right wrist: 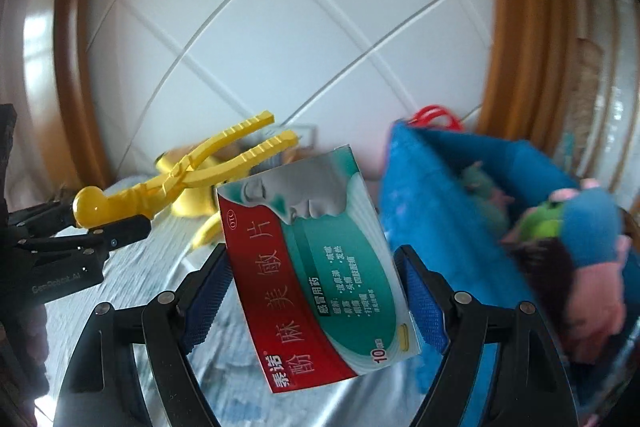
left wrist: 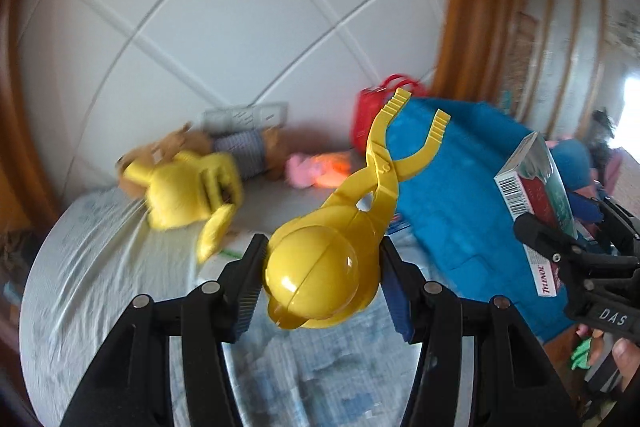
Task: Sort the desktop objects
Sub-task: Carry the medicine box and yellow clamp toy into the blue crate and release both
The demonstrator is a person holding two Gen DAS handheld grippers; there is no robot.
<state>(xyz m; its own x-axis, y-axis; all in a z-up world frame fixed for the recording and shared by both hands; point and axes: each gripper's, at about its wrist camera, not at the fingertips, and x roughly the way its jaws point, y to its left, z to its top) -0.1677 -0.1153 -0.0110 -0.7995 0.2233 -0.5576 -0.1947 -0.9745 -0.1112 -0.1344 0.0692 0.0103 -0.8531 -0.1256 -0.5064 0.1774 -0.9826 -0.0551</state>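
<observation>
One yellow snowball-maker clamp [left wrist: 332,259], held aloft by its ball end in the left tongs [left wrist: 320,291]. One cold-medicine box [right wrist: 320,267], printed "OTC" and "10", gripped across its width in the right tongs [right wrist: 316,291]. One blue fabric bin [right wrist: 460,227] holding plush toys [right wrist: 576,247]. One yellow toy [left wrist: 188,195] on the tabletop [left wrist: 100,267].
</observation>
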